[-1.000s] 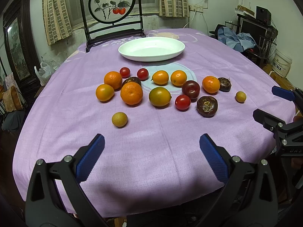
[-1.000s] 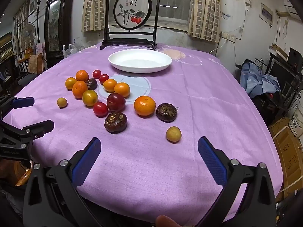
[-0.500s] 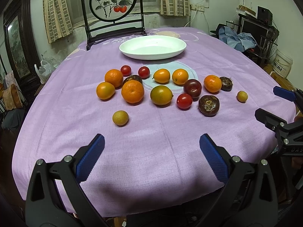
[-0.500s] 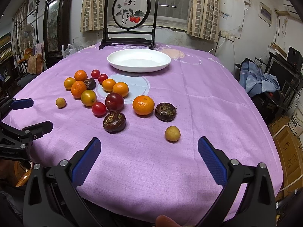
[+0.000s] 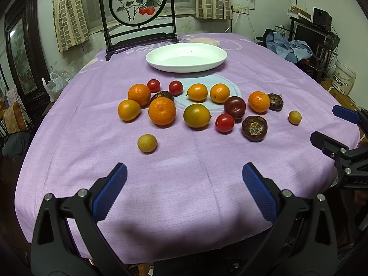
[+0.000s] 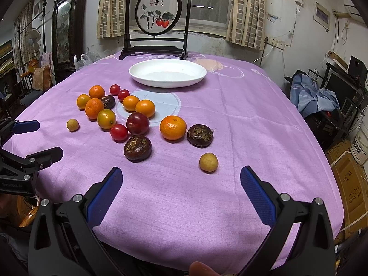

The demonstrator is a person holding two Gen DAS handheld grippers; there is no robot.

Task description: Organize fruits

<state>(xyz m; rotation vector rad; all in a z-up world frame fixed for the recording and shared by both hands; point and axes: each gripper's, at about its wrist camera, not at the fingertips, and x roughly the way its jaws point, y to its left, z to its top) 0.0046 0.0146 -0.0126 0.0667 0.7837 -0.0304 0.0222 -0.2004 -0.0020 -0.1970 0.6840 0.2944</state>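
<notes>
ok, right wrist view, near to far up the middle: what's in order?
right gripper → small yellow fruit → dark brown fruit → mandarin → white plate → framed round painting

Framed persimmon painting (image 6: 157, 14) upright behind table; blue cloth heap (image 5: 290, 47) right

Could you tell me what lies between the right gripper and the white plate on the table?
In the right wrist view, between the right gripper and the white plate lie bare purple cloth, then a mandarin.
</notes>
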